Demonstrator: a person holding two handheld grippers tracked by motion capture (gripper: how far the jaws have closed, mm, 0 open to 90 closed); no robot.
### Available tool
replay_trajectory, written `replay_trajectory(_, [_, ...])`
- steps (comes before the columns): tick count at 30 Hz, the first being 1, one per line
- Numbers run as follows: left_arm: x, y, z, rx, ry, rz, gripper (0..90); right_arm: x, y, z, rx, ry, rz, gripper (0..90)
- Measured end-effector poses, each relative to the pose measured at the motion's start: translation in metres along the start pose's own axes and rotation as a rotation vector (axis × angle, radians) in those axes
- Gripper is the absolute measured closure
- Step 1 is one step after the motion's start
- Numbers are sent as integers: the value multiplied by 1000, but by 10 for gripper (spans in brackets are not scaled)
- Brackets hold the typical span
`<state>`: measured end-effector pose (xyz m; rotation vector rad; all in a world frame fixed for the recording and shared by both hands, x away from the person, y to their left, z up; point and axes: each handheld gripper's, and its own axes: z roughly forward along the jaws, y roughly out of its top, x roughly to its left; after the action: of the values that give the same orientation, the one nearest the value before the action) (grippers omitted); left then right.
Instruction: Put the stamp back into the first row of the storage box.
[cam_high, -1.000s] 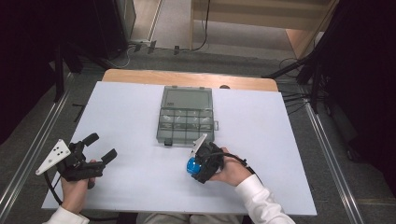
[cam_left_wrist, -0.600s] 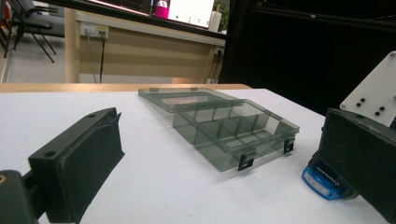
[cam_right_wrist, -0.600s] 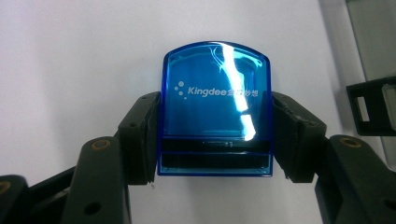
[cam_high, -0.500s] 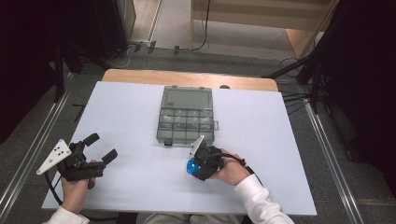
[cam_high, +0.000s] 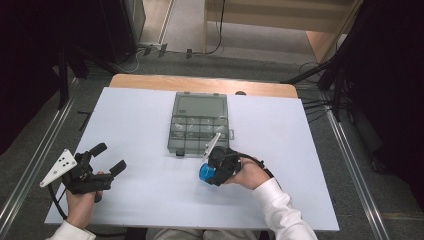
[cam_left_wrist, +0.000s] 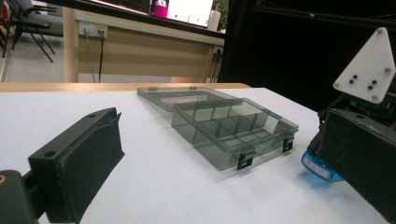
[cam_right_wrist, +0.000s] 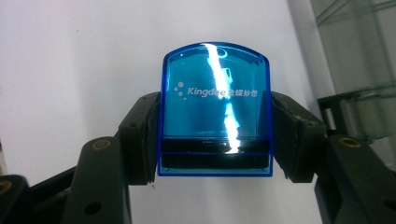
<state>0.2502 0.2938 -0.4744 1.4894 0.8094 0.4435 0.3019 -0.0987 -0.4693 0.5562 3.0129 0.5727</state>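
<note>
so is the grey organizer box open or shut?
Open. The organizer box has its lid lying flat behind it on the table, and the divided compartments are uncovered; they look empty.

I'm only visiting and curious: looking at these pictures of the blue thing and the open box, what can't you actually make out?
- High view: the translucent blue plastic block is mostly covered by the right gripper clamping it.
- Right gripper view: the block's small print after "Kingdee" is washed out by glare.
- High view: the clear grey compartment box is too small to tell what its compartments hold.
- Left gripper view: the open left gripper has its right jaw cut off by the frame edge.
</note>
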Motion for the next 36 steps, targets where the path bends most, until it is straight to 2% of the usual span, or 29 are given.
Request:
replay_trajectory(2, [0, 0, 0, -1, 1, 0, 0, -4, 3, -4, 8, -8, 3, 419])
replay_trajectory(7, [0, 0, 0, 1, -1, 0, 0, -18, 12, -15, -15, -1, 3, 419])
replay_trajectory(13, [0, 0, 1, 4, -4, -2, 0, -31, 24, -28, 7, -14, -4, 419])
replay_trajectory(17, [0, -1, 1, 4, -6, -3, 0, -42, 32, -37, -14, -1, -5, 419])
replay_trajectory(19, [0, -1, 1, 7, -6, 0, 0, -47, 35, -38, -11, 10, 2, 419])
replay_trajectory(21, [0, 0, 0, 7, -5, 1, 0, -54, 37, -40, -5, -6, 2, 419])
replay_trajectory(24, [0, -1, -1, 5, -4, 0, 0, -63, 41, -42, 1, -1, 8, 419])
replay_trajectory(27, [0, -1, -3, 4, -4, -4, 0, -66, 43, -43, -2, 7, 16, 419])
replay_trajectory(30, [-1, -1, -2, 2, -8, -7, 0, -70, 48, -44, 13, 2, -4, 419])
replay_trajectory(36, [-1, -1, -1, 2, -13, -9, 0, -79, 60, -48, 20, 10, -15, 418])
